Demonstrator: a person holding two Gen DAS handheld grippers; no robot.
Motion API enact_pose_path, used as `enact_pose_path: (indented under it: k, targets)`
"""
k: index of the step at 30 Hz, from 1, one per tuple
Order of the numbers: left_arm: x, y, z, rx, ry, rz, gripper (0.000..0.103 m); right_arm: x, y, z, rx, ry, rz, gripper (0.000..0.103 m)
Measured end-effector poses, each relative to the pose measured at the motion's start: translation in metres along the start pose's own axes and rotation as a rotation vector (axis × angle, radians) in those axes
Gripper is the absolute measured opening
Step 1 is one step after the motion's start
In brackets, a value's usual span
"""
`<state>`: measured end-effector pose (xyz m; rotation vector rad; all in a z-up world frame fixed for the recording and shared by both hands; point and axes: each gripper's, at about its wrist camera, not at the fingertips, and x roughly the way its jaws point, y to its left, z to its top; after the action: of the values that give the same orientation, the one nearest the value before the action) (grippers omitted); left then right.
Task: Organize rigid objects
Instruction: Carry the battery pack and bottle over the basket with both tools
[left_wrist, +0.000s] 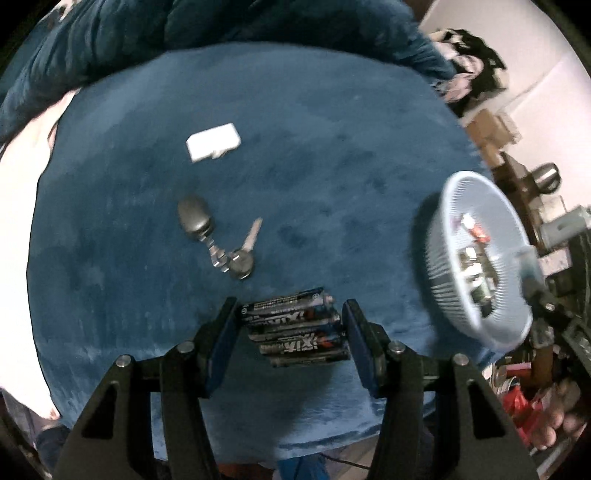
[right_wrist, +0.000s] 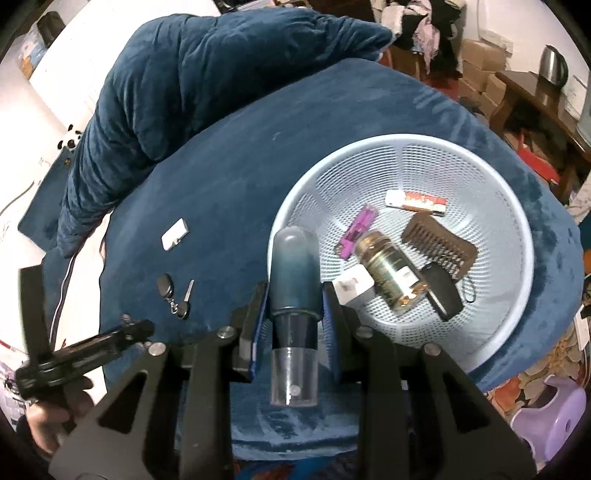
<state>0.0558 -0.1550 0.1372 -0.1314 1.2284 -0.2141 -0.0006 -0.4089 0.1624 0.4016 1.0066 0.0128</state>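
My left gripper (left_wrist: 290, 314) is shut on a pack of black batteries (left_wrist: 295, 326) and holds it above the blue blanket (left_wrist: 332, 147). My right gripper (right_wrist: 294, 297) is shut on a clear blue bottle (right_wrist: 293, 288), just left of the pale blue basket (right_wrist: 498, 314). The basket holds a brass jar (right_wrist: 388, 273), a brown comb (right_wrist: 439, 240), a purple item (right_wrist: 356, 232), a red-white pack (right_wrist: 417, 201), a black fob (right_wrist: 443, 293) and a white piece (right_wrist: 351, 288). Keys with a black fob (left_wrist: 218, 236) and a white adapter (left_wrist: 213, 141) lie on the blanket.
A bunched blue quilt (right_wrist: 184, 81) lies at the back. Cardboard boxes (right_wrist: 480, 62), a kettle (right_wrist: 554, 66) on a wooden table and a purple stool (right_wrist: 554, 417) stand to the right. The left gripper's body (right_wrist: 85, 350) shows at the lower left of the right wrist view.
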Motion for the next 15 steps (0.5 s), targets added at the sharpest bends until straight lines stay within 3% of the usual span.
enact_pose_path:
  k: [6,15]
  targets:
    - [-0.028,-0.047,0.007,0.102,-0.048,-0.021,0.058,-0.007,-0.017,0.004,0.023,-0.014,-0.023,0.028]
    - [-0.034,-0.106,0.022,0.209,-0.071,-0.089,0.058,-0.015,-0.051,0.010,0.086,-0.040,-0.049,0.028]
